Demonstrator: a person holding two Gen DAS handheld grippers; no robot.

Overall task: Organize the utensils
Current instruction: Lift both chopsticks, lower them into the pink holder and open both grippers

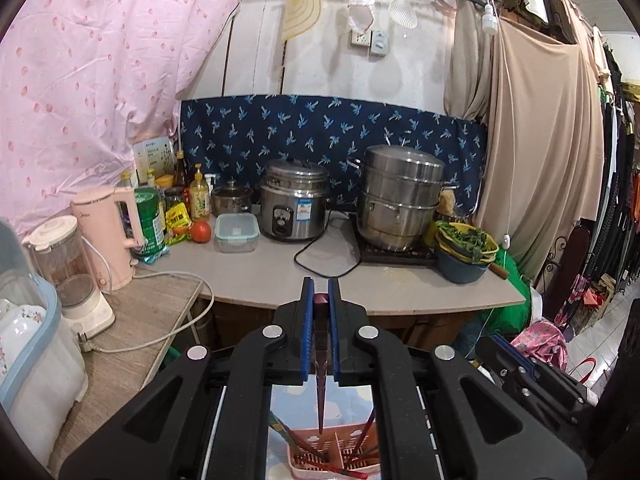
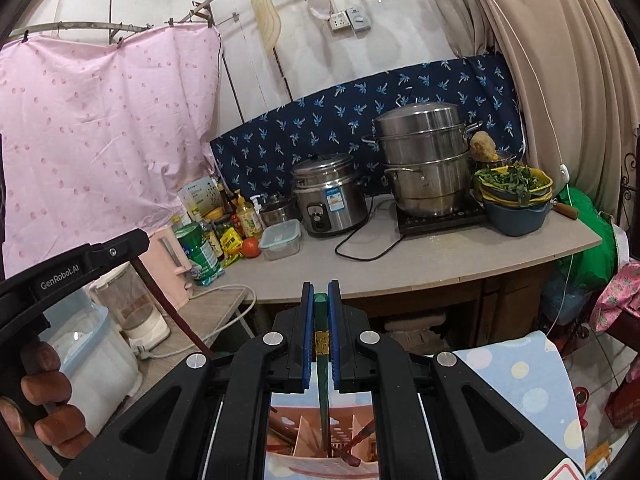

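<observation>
My left gripper (image 1: 321, 290) is shut on a dark red chopstick (image 1: 321, 380) that hangs point down over a pink slotted utensil basket (image 1: 334, 454). Several red chopsticks (image 1: 310, 446) lean inside that basket. My right gripper (image 2: 321, 292) is shut on a green chopstick (image 2: 322, 392), its tip reaching down into the pink basket (image 2: 316, 440) among other sticks. In the right wrist view the left gripper's black body (image 2: 72, 268) shows at the left, held by a hand (image 2: 44, 392), with its red chopstick (image 2: 172, 312) slanting down.
A grey counter (image 1: 260, 276) holds a rice cooker (image 1: 294, 206), a steel steamer pot (image 1: 400, 200), bowls of greens (image 1: 464, 246), a clear box (image 1: 236, 232), bottles, a pink kettle (image 1: 110, 232) and a blender (image 1: 70, 268). The basket stands on a blue dotted cloth (image 2: 516, 380).
</observation>
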